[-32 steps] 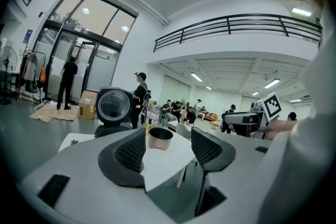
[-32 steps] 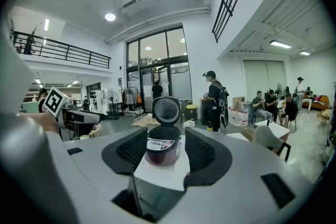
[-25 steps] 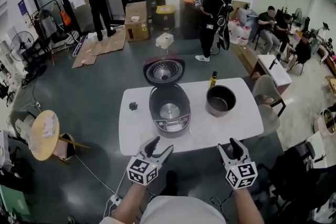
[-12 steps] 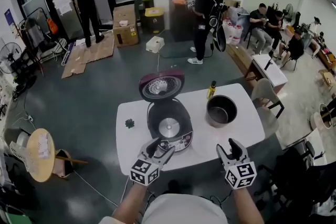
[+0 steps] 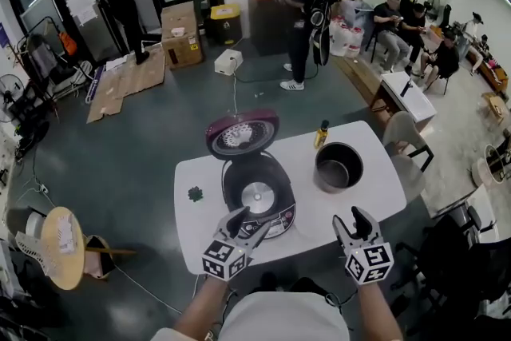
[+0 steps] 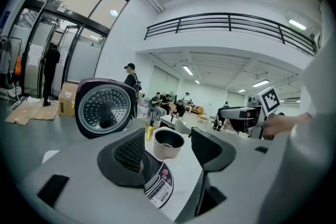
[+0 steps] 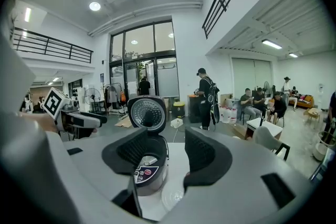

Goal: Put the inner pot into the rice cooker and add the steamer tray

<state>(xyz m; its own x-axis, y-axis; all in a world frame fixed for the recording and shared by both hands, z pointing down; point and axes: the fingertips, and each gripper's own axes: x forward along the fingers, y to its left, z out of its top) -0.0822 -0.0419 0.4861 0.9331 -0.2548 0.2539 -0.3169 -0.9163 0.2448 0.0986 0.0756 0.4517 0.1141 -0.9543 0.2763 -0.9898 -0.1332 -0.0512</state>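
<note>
The dark red rice cooker [image 5: 257, 196] stands open on the white table [image 5: 375, 196], its lid [image 5: 242, 134] tipped up at the back and its cavity empty. The metal inner pot [image 5: 338, 166] stands upright to the cooker's right. A pale round steamer tray [image 7: 173, 194] lies flat by the cooker's front right. My left gripper [image 5: 249, 221] hovers open over the cooker's front edge and holds nothing. Between its jaws the left gripper view shows the pot [image 6: 168, 143]. My right gripper [image 5: 350, 218] is open and empty at the table's near edge, facing the cooker [image 7: 149, 165].
A small yellow-capped bottle [image 5: 321, 135] stands behind the pot. A small dark object [image 5: 196, 193] lies on the table's left part. A chair [image 5: 399, 136] sits at the table's right end. Several people stand or sit farther back in the room.
Both grippers have edged forward to the table's near edge, the left one now over the cooker's front. Both stay open. Cooker, pot and tray have not moved.
</note>
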